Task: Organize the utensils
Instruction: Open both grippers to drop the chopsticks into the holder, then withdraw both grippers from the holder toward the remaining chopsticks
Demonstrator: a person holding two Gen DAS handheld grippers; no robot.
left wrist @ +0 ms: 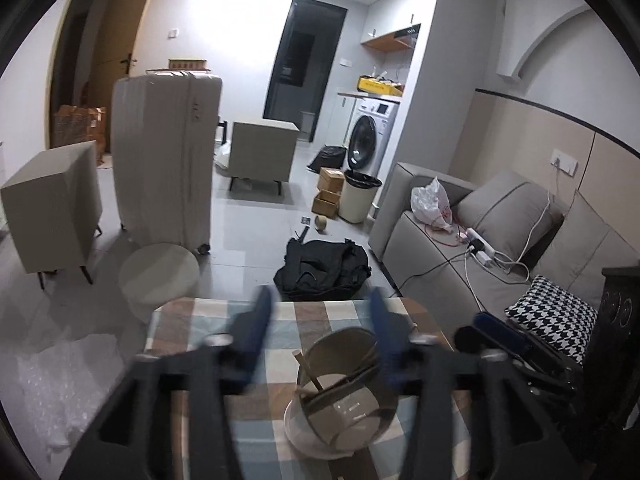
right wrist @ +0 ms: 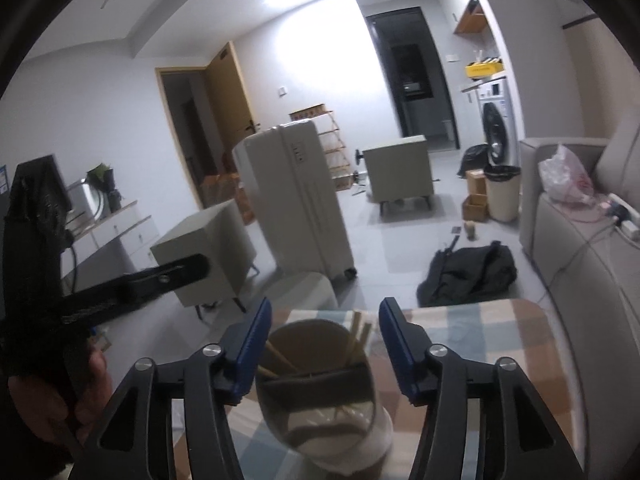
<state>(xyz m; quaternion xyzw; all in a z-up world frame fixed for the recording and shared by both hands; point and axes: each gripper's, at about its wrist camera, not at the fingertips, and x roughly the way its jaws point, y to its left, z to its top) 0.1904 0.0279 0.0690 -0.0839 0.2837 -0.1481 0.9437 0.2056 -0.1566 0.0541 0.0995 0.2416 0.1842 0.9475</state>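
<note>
With chopsticks [right wrist: 358, 338] standing in the holder [right wrist: 320, 392] on the checked table [right wrist: 480, 340], both grippers, left [left wrist: 320, 312] and right [right wrist: 325, 332], stand open and empty, so any remaining utensil must be found next.

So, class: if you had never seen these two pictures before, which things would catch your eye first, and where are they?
First the utensil holder, a round cup with wooden chopsticks sticking out, standing on the checked tablecloth right in front of both cameras. The right hand-held gripper frames it with open blue fingers, not touching. Behind, a tall pale suitcase stands upright on the floor.
</note>
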